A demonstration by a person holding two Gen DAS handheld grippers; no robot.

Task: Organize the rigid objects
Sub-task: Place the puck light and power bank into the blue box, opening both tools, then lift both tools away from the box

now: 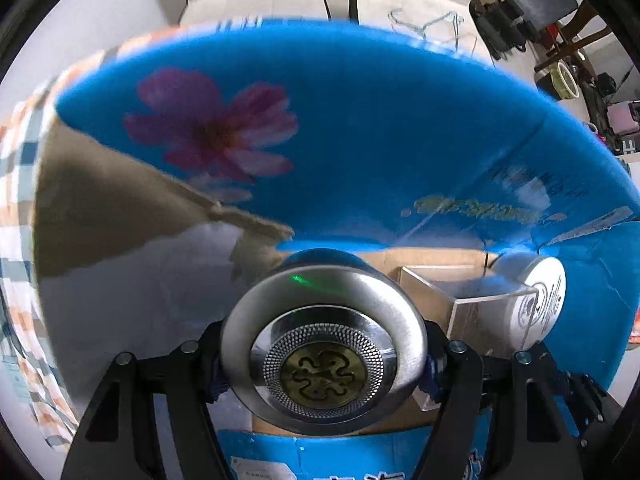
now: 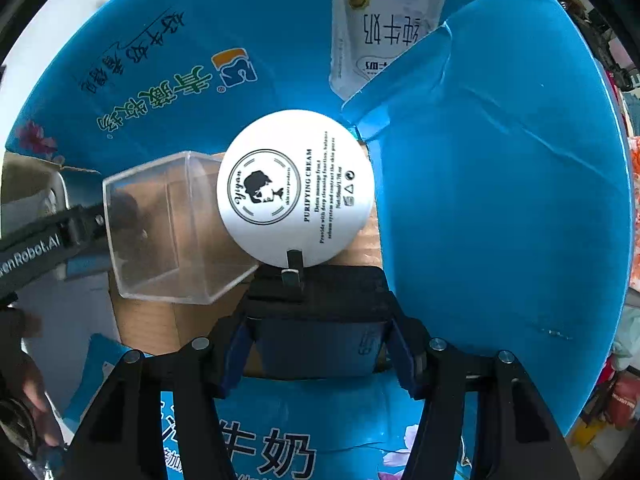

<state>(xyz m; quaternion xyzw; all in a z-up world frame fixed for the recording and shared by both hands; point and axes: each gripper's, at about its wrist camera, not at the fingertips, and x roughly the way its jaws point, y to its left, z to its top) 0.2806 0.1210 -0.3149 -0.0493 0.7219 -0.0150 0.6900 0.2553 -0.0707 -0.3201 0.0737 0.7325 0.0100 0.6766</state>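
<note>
Both grippers point down into a blue cardboard box (image 1: 360, 120) with flower and milk prints (image 2: 500, 200). My left gripper (image 1: 326, 360) is shut on a shiny round metal dish (image 1: 324, 344) with a mesh ring and a brass centre, held low over the brown box floor. My right gripper (image 2: 320, 354) is shut on a black rectangular case (image 2: 316, 312), its blue pads against both sides. On the box floor, a white cream jar (image 2: 296, 188) stands beside a clear plastic cube (image 2: 168, 228). Jar (image 1: 540, 300) and cube (image 1: 460, 304) lie right of the dish.
The box's flaps stand up around both grippers. The left gripper's black arm (image 2: 40, 248) reaches in behind the cube, and a person's hand (image 2: 28, 392) shows at the lower left. Outside lie a checked cloth (image 1: 16, 200), wire hangers (image 1: 424, 20) and cluttered furniture (image 1: 560, 40).
</note>
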